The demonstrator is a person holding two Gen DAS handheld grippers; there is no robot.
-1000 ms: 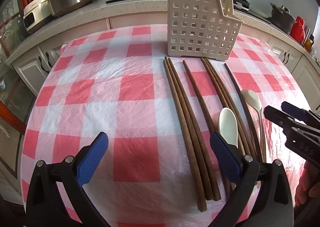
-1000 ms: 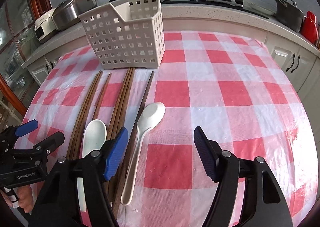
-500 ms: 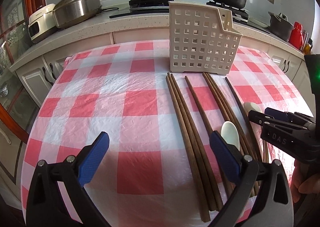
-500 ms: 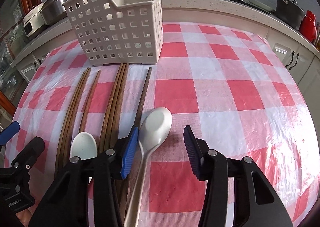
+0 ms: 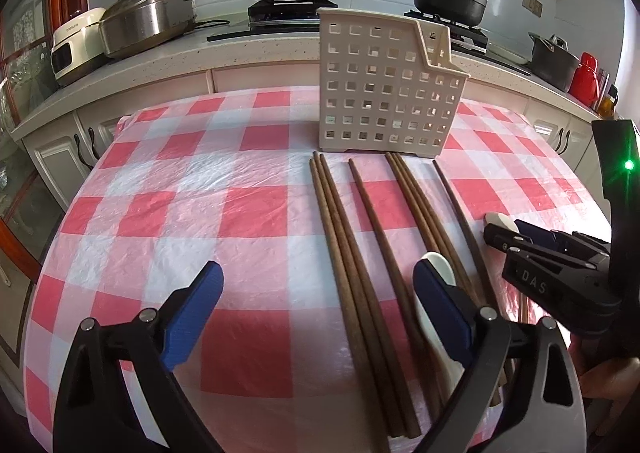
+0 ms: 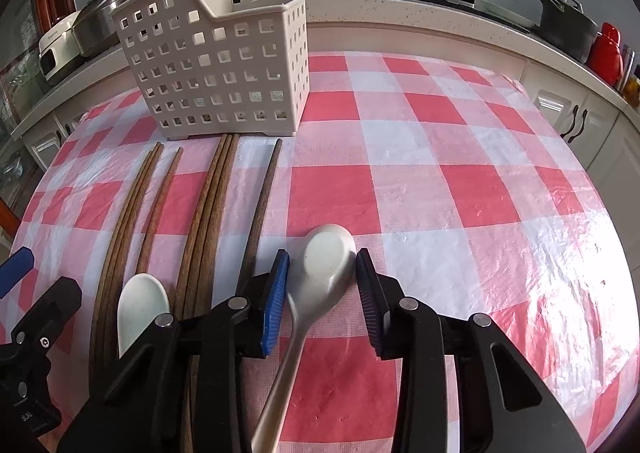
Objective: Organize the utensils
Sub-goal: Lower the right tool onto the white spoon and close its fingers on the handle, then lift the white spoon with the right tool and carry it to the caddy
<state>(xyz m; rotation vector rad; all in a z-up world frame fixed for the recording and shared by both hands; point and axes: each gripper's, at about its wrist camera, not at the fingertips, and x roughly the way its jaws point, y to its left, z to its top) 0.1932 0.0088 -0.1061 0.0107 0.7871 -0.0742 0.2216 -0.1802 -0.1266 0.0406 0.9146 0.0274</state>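
Right gripper [image 6: 322, 285] down over right spoon [image 6: 326, 265], lower centre of right view; jaws just closing in from wide, now flanking the bowl, right pad at or almost at its rim, left pad with a thin gap, so not clenched yet, no firm grasp. Likely means pick of first utensil about to start, nothing in the basket [image 6: 224, 53] so far. Handle running down between the fingers toward bottom edge. Left gripper [image 5: 316, 305] spread wide, holding nothing, hovering low in left view over the cloth [image 5: 160, 189] with chopsticks [image 5: 352, 253] between its pads. Left spoon [image 5: 438, 265] partly behind its right pad, lying on the sticks. Dark single stick just left of the grasped-for spoon in right view, close to left pad; risk of nudging it. Basket upright at top centre, stick tips just short of its foot. Wide bare cloth on right half of right view, room to lift and swing. Table edge curving off at far right; counter beyond basket.
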